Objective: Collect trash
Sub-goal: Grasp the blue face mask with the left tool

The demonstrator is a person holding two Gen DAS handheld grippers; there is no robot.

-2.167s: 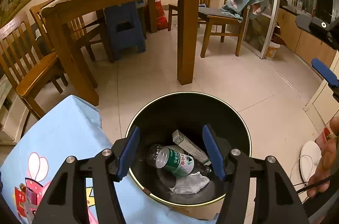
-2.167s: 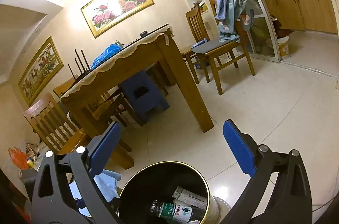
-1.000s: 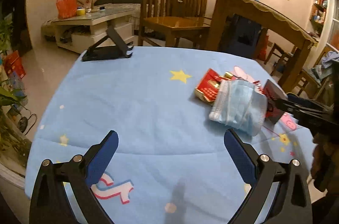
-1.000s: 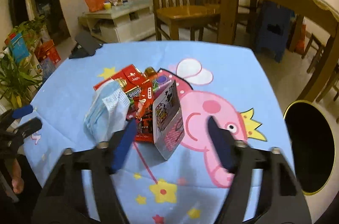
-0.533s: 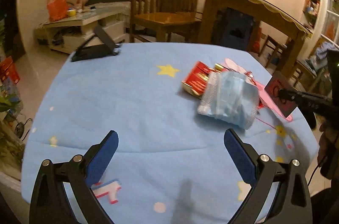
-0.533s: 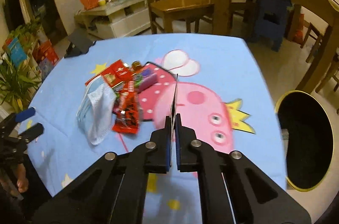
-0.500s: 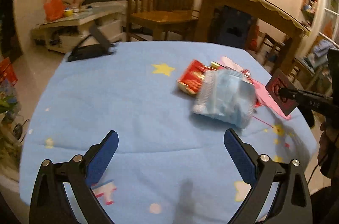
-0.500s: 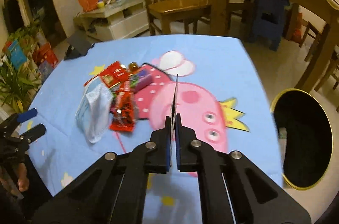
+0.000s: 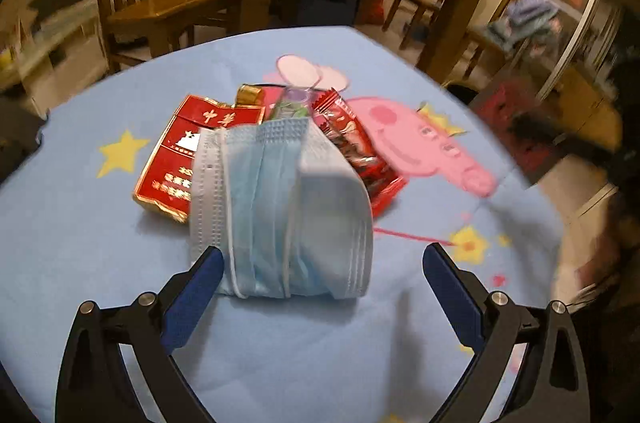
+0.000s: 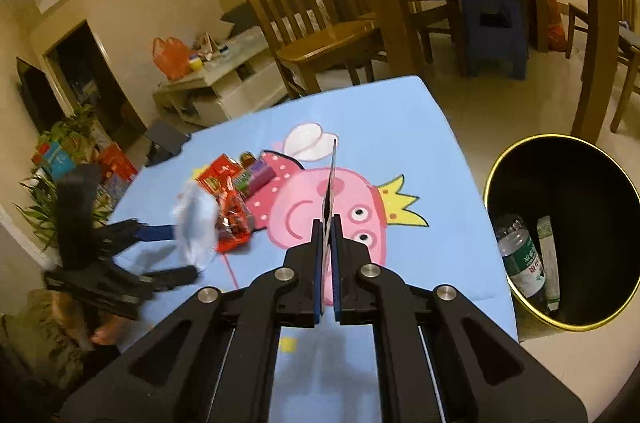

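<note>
1. Right gripper (image 10: 327, 223) is clamped on a thin flat box (image 10: 330, 179), seen edge-on above the tablecloth (image 10: 400, 127); held only by its lower edge, it could pivot or slip out on the way to the trash bin (image 10: 516, 159).
2. Left gripper (image 9: 318, 277) stands wide open around the face mask (image 9: 280, 207), its pads not pressing on it; closing there may also snag the cigarette pack (image 9: 180, 159) or snack wrapper (image 9: 352, 143) beneath.
</note>
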